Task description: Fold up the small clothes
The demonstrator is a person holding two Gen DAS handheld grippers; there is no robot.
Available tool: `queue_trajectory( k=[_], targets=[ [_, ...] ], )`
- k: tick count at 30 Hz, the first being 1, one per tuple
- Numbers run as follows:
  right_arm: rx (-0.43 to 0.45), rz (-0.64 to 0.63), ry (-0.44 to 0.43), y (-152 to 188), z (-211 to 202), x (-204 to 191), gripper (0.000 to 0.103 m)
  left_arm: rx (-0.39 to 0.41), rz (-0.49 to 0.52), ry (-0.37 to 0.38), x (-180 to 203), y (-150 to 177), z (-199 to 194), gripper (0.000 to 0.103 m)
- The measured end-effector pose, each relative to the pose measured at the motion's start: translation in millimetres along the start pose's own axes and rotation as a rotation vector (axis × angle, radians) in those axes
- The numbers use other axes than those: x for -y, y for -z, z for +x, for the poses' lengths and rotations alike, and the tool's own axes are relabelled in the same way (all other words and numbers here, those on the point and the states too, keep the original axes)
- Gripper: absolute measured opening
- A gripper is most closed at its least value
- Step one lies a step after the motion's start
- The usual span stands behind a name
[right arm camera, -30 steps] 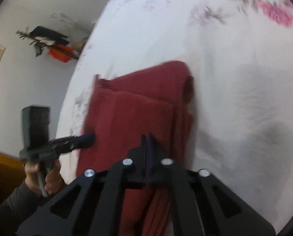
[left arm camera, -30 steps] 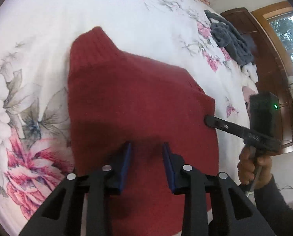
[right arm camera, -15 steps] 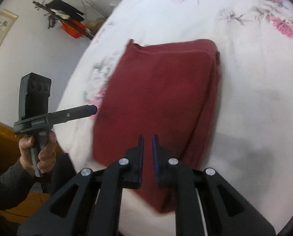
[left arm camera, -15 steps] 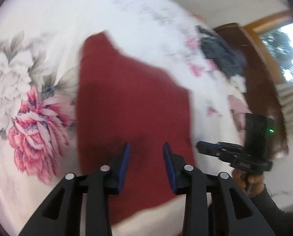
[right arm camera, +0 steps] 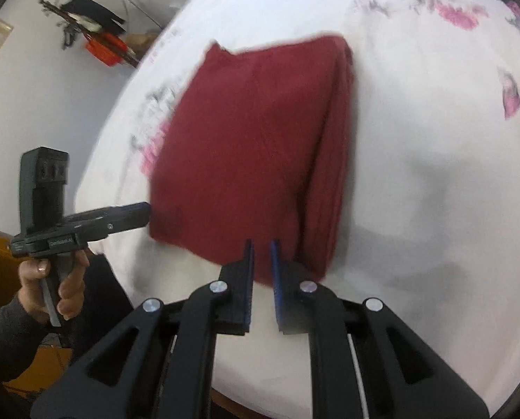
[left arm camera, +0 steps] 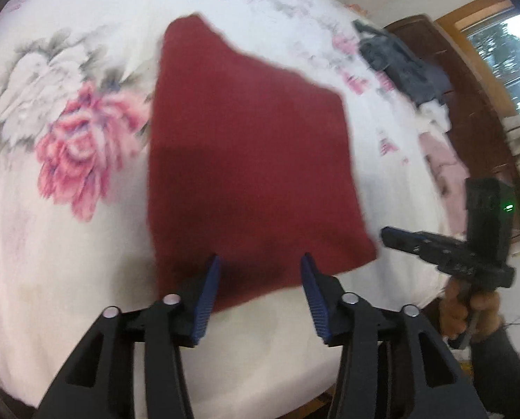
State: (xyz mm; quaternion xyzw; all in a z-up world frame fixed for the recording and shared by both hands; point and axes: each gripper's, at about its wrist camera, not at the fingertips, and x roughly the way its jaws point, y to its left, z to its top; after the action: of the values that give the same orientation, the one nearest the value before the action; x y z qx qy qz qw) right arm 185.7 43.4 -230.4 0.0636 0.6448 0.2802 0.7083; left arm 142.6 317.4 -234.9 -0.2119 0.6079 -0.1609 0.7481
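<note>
A dark red knit garment (left arm camera: 246, 160) lies folded in a rough rectangle on the floral bedsheet (left arm camera: 68, 244). My left gripper (left arm camera: 260, 262) hovers open at its near edge, blue pads wide apart and empty. In the right wrist view the red garment (right arm camera: 253, 146) shows stacked layers along its right side. My right gripper (right arm camera: 261, 244) stands at the near edge, open by a narrow gap with nothing in it. Each view shows the other gripper beside the garment, held by a hand (left arm camera: 469, 310): the right gripper (left arm camera: 387, 235) and the left gripper (right arm camera: 145, 209).
A pile of dark grey clothes (left arm camera: 396, 63) and some white and pink ones (left arm camera: 438, 160) lie at the far right of the bed, by a dark wooden headboard (left arm camera: 476, 111). Red and black items (right arm camera: 99, 42) hang on the wall. The bed's near edge runs just under both grippers.
Both grippers have drawn back from over the garment to its near edge. The right gripper went from shut to slightly open. The left jaws have spread wider.
</note>
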Motion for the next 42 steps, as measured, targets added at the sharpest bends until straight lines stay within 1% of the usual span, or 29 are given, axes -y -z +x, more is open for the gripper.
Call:
queue_trajectory(
  k=[2, 3, 4, 6, 7, 8, 9, 10, 11, 12, 13, 14, 15, 16, 17, 19, 21, 22, 23, 24, 25, 27, 28, 30, 31, 34, 36, 39, 42],
  targets=[
    [-0.036, 0.006, 0.075, 5.3, 21.6, 2.3, 0.010, -0.031, -0.039, -0.021, -9.8, 9.2, 10.5, 0.049],
    [-0.035, 0.003, 0.096, 5.9, 24.5, 3.0, 0.010, -0.036, -0.049, -0.027, -9.8, 11.3, 13.6, 0.049],
    [-0.026, 0.001, 0.104, 7.4, 21.6, -0.4, 0.010, -0.035, -0.048, -0.034, -5.6, 10.4, 14.5, 0.049],
    [0.016, 0.003, 0.099, 10.0, 1.0, -12.2, 0.010, -0.017, -0.027, -0.061, 7.6, 16.7, -1.4, 0.054],
    [0.037, -0.004, 0.113, 13.0, -10.6, -19.5, 0.013, -0.005, -0.018, -0.090, 17.5, 16.1, -3.5, 0.060],
    [0.051, -0.011, 0.131, 17.0, -17.4, -25.5, 0.024, 0.035, 0.008, -0.161, 28.5, 23.5, -22.6, 0.070],
    [0.073, -0.022, 0.170, 24.2, -31.7, -36.0, 0.032, 0.073, 0.031, -0.216, 35.1, 30.4, -37.9, 0.075],
    [0.092, -0.037, 0.215, 31.4, -43.8, -46.7, 0.054, 0.109, 0.055, -0.269, 39.2, 38.7, -52.5, 0.082],
    [0.114, -0.054, 0.259, 37.7, -55.9, -55.9, 0.074, 0.161, 0.088, -0.354, 51.4, 48.6, -72.2, 0.085],
    [0.150, -0.075, 0.326, 47.8, -71.7, -73.7, 0.083, 0.199, 0.107, -0.407, 62.9, 55.3, -87.0, 0.086],
    [0.179, -0.089, 0.372, 54.7, -83.3, -84.3, 0.096, 0.239, 0.119, -0.454, 74.3, 67.8, -105.8, 0.087],
    [0.212, -0.106, 0.415, 67.4, -97.0, -93.9, 0.097, 0.266, 0.120, -0.475, 75.5, 77.4, -120.5, 0.088],
    [0.236, -0.123, 0.467, 79.3, -111.3, -106.9, 0.097, 0.310, 0.120, -0.516, 81.9, 89.5, -138.9, 0.089],
    [0.250, -0.133, 0.495, 88.5, -121.1, -117.4, 0.097, 0.336, 0.123, -0.546, 84.6, 96.2, -151.8, 0.091],
    [0.270, -0.138, 0.506, 97.9, -133.9, -130.2, 0.098, 0.367, 0.144, -0.579, 92.6, 107.5, -168.9, 0.092],
    [0.305, -0.132, 0.506, 109.4, -148.1, -145.4, 0.099, 0.392, 0.186, -0.613, 111.4, 119.1, -189.9, 0.092],
    [0.347, -0.130, 0.506, 119.7, -169.3, -164.5, 0.099, 0.386, 0.192, -0.635, 123.0, 122.8, -211.5, 0.092],
    [0.366, -0.135, 0.502, 121.5, -180.6, -174.8, 0.099, 0.370, 0.191, -0.645, 132.7, 121.2, -220.0, 0.092],
    [0.390, -0.142, 0.497, 122.8, -192.0, -183.9, 0.099, 0.359, 0.190, -0.650, 137.3, 126.2, -232.4, 0.092],
    [0.430, -0.159, 0.499, 125.2, -213.5, -197.0, 0.099, 0.349, 0.192, -0.640, 145.0, 127.9, -243.0, 0.092],
    [0.453, -0.170, 0.498, 126.6, -225.6, -205.3, 0.100, 0.346, 0.194, -0.616, 149.6, 129.4, -249.9, 0.092],
    [0.518, -0.188, 0.479, 133.0, -255.7, -222.4, 0.100, 0.372, 0.190, -0.523, 164.4, 135.0, -276.6, 0.092],
    [0.532, -0.185, 0.452, 136.7, -266.1, -226.9, 0.100, 0.385, 0.181, -0.498, 169.2, 136.4, -286.5, 0.092],
    [0.516, -0.146, 0.387, 141.9, -276.0, -225.4, 0.100, 0.388, 0.174, -0.491, 175.6, 139.4, -292.5, 0.092],
    [0.497, -0.123, 0.379, 142.8, -275.0, -222.6, 0.100, 0.373, 0.175, -0.499, 177.4, 140.6, -291.0, 0.092],
    [0.425, -0.101, 0.431, 146.7, -253.8, -216.5, 0.100, 0.343, 0.155, -0.503, 175.5, 149.0, -280.0, 0.092],
    [0.386, -0.103, 0.459, 151.9, -240.9, -217.7, 0.100, 0.316, 0.142, -0.475, 174.5, 156.5, -272.3, 0.092],
    [0.393, -0.121, 0.489, 158.7, -235.7, -224.9, 0.100, 0.306, 0.143, -0.471, 177.7, 166.4, -270.1, 0.091],
    [0.401, -0.120, 0.488, 159.8, -235.2, -229.3, 0.100, 0.317, 0.143, -0.471, 177.8, 167.1, -274.7, 0.091]
  ],
)
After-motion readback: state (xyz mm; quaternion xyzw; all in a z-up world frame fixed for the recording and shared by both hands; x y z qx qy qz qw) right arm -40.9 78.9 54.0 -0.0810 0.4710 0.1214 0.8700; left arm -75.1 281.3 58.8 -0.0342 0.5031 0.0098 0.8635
